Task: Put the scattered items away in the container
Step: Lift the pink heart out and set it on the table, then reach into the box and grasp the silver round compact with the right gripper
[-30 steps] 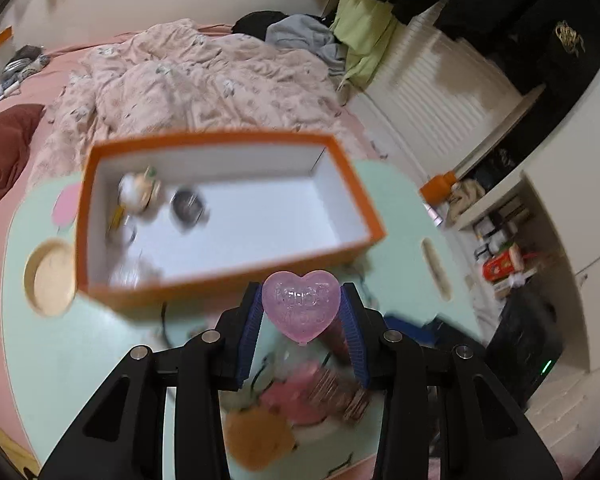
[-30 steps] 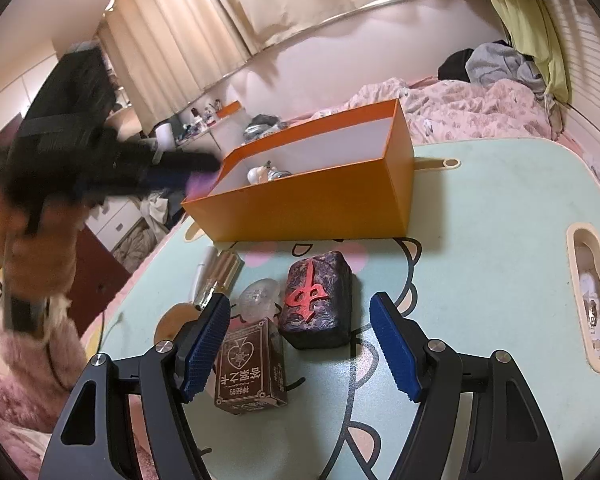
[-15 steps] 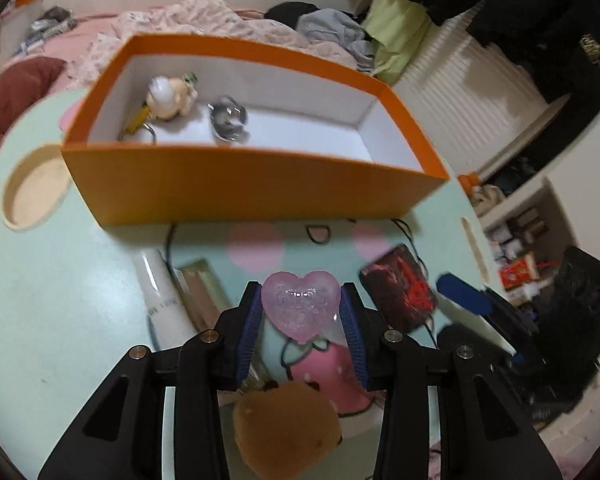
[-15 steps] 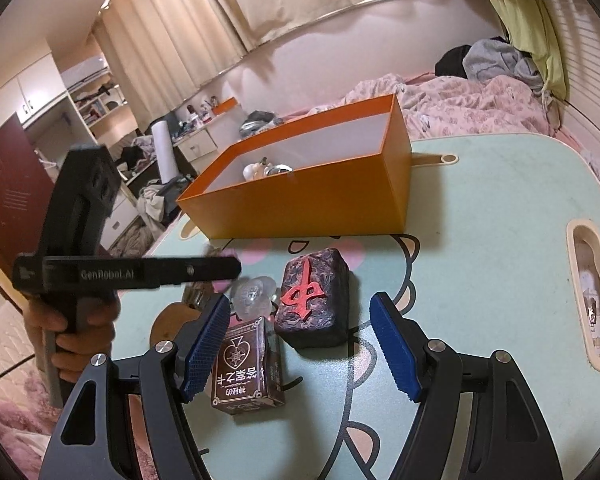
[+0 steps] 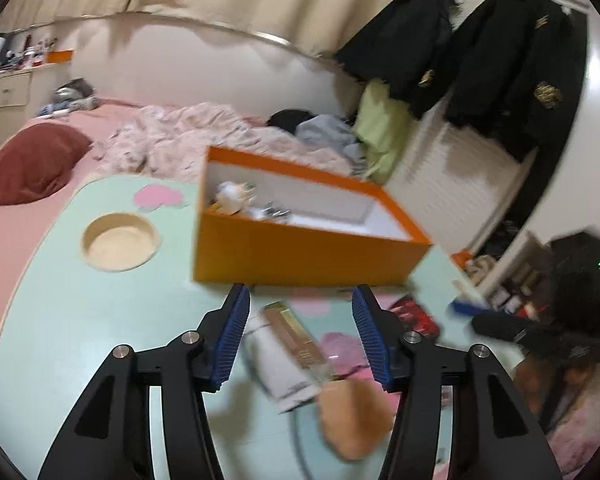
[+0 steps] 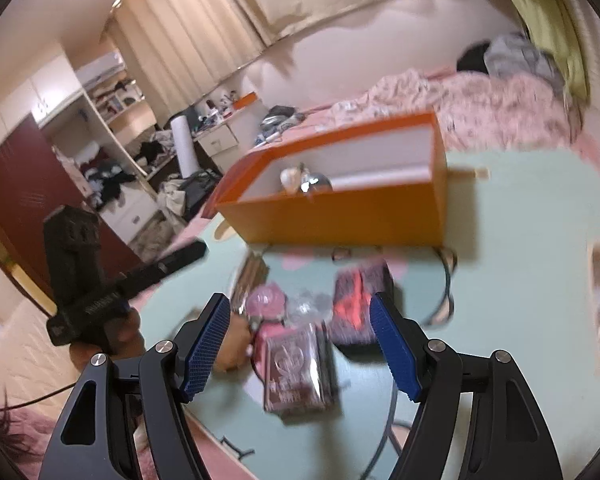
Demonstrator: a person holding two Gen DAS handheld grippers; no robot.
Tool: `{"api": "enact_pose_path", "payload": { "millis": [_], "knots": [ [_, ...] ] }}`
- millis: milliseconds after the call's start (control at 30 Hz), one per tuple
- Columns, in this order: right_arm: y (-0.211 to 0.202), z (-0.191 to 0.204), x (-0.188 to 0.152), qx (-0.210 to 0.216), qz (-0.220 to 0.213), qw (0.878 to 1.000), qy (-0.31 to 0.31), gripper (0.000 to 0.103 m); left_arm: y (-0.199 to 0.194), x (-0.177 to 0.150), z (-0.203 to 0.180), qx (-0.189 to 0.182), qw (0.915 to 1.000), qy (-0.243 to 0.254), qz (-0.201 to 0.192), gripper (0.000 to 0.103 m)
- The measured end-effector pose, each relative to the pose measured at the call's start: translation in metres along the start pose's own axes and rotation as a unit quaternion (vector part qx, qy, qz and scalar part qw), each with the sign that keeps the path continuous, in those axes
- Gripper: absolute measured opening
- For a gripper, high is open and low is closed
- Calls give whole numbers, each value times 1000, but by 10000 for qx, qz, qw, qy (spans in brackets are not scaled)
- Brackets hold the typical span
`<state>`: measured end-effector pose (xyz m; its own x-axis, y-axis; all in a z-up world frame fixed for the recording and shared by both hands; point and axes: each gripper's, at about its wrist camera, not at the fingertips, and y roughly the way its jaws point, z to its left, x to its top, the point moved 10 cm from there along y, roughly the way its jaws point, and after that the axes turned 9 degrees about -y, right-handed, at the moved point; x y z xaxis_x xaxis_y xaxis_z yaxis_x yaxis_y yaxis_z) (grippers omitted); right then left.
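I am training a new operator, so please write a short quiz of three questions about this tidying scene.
1. True or false: the left tool holds an item between its fingers.
2. What colour is the outside of the box? A) green B) orange C) blue
3. Fill the gap: in the right wrist view, the card pack lies on the table, ____ the box (inside / outside).

Key: 1 false, the tool is open and empty; 2 B; 3 outside.
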<state>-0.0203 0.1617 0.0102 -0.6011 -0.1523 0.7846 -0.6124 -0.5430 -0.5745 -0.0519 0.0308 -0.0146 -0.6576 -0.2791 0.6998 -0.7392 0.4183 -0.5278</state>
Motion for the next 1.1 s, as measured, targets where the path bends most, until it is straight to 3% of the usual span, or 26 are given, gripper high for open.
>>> {"api": "enact_pose_path", "payload": {
  "millis": [167,300,367,533,633,733,933,1000,1033,1100],
  "knots": [
    [19,22,62,-547,151,9960,-689,72,2,-5,7,165,9998,141,-43,54],
    [67,17,97,-1015,761,9891,-749,72,-1,-4,13,250,9994,148,-160,54],
    [103,4,105,-1083,1275,9845,-527,72,-3,-5,17,188,9997,44,-118,54],
    [177,-28,97,-1010,2489,9630,227,72,-5,-4,25,-90,9994,-343,-44,54],
    [197,-34,90,-1038,2880,9514,345,69,-4,-5,29,-201,9985,-503,21,54],
    [208,-40,78,-1108,3182,9408,377,58,-5,-6,26,-267,9984,-495,8,54],
    [219,-43,75,-1173,3288,9366,299,46,-7,-7,20,-249,9991,-343,-58,55],
    [220,-43,75,-1366,3319,9334,-14,29,-8,-8,19,-265,9990,-347,-36,55],
    [219,-44,74,-1496,3327,9309,-174,26,-9,-8,19,-277,9990,-359,-41,55],
    [218,-44,73,-1531,3253,9328,-230,26,-11,-7,19,-299,9987,-401,-54,55]
  ]
}}
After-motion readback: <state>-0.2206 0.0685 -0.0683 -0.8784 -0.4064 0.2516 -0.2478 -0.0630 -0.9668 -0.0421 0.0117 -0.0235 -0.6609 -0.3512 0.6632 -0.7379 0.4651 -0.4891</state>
